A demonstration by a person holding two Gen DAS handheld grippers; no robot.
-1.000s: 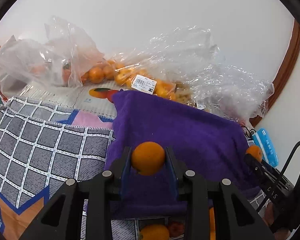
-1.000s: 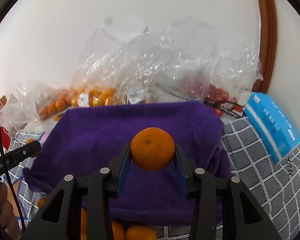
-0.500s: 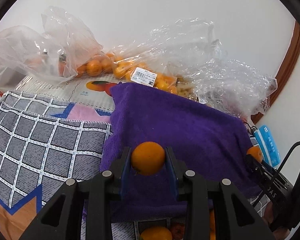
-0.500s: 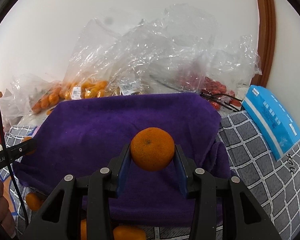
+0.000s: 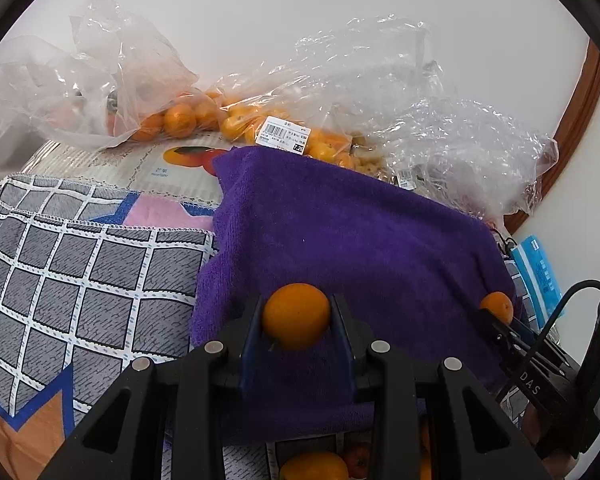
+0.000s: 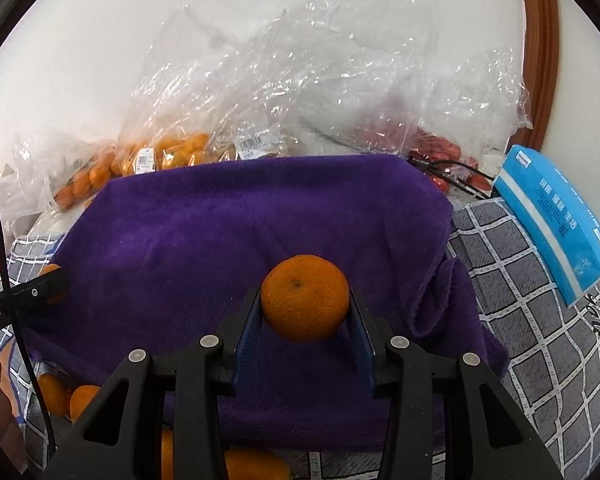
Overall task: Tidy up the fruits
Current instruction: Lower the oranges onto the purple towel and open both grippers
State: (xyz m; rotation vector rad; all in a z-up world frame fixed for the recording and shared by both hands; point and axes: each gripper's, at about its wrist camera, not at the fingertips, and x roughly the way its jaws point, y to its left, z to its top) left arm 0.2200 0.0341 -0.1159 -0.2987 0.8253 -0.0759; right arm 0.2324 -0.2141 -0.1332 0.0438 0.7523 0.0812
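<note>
Left gripper [image 5: 297, 318] and right gripper [image 6: 305, 300] each clamp a mandarin [image 5: 296, 315] [image 6: 305, 298] above the purple towel [image 6: 260, 220]. Risk: released fruit may roll off the towel's sloping front.

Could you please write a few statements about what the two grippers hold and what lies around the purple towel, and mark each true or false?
1. The left gripper grips an orange. True.
2. The right gripper is empty. False: it clamps a mandarin.
3. The purple towel is green. False: purple.
4. A blue packet lies right of the towel. True.
5. Bagged oranges sit behind the towel. True.
</note>
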